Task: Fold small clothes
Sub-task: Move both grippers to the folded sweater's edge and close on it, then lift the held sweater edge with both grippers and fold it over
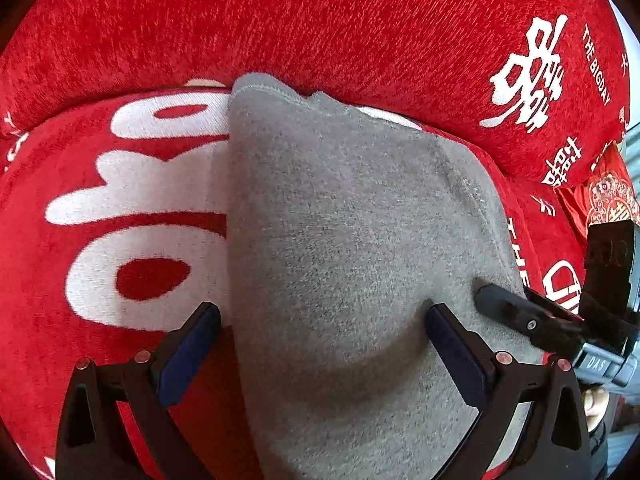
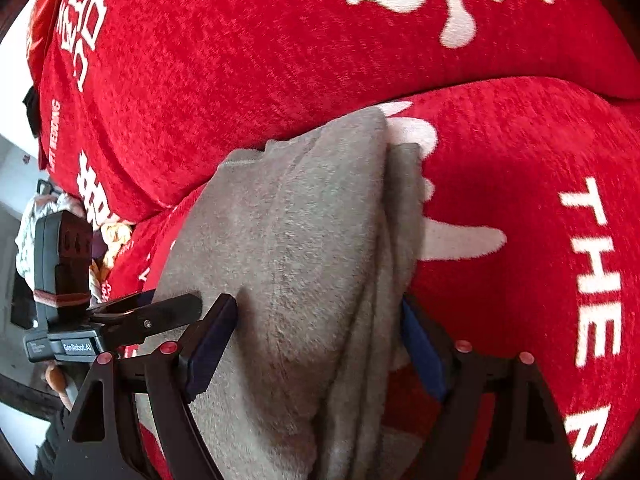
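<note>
A grey fleece garment [image 1: 352,240] lies folded into a long strip on a red sofa seat [image 1: 80,312]. My left gripper [image 1: 324,316] is open, its jaws spread wide; the left finger is over the red seat beside the garment's left edge, the right finger presses on the cloth. In the right wrist view the same garment [image 2: 304,232] shows stacked layers along its right edge. My right gripper [image 2: 320,320] is open and straddles the garment's near part. Each gripper shows in the other's view: the right gripper [image 1: 532,320] and the left gripper [image 2: 132,316].
The red sofa backrest [image 1: 320,24] with white lettering rises just behind the garment. A red cushion [image 1: 608,196] sits at the far right. In the right wrist view a pile of light cloth [image 2: 40,216] lies at the left beyond the sofa.
</note>
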Demonstrator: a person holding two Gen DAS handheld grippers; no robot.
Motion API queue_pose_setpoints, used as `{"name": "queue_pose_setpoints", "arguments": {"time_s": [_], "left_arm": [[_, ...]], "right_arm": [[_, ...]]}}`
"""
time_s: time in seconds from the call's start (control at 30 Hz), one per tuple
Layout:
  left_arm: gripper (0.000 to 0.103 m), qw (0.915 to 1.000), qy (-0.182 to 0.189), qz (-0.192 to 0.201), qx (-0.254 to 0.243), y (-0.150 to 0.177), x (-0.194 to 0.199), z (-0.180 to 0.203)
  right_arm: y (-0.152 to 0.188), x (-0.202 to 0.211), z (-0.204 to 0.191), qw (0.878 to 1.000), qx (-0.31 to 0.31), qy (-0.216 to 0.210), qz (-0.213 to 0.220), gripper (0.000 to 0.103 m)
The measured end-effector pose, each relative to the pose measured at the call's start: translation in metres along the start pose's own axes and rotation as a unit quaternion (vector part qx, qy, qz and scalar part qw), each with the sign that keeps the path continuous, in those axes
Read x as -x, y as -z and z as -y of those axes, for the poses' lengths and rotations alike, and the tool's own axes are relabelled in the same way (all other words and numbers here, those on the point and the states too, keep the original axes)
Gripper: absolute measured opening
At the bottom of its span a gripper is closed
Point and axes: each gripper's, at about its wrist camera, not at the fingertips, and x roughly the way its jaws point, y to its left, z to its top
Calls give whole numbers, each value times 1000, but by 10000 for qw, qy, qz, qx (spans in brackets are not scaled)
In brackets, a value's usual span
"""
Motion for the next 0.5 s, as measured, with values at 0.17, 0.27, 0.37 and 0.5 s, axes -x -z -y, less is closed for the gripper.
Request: {"name": "queue_pose_setpoints", "arguments": {"time_s": [0.17, 0.27, 0.37, 0.5], "left_arm": [[103, 10000, -10, 40, -51, -1, -3, 1], [90, 9998, 81, 58, -175, 0, -3, 7], [82, 9996, 6, 127, -233, 0, 0, 11], [69, 9983, -185, 300, -457, 2, 9, 20]], "right_arm": [[-1, -8, -8, 9996, 242, 159, 8, 84], [-1, -12, -16, 9985, 431, 328, -14, 75], [0, -12, -16, 9990, 391, 216, -12, 58], [2, -8, -18, 9989, 434, 179, 42, 45]]}}
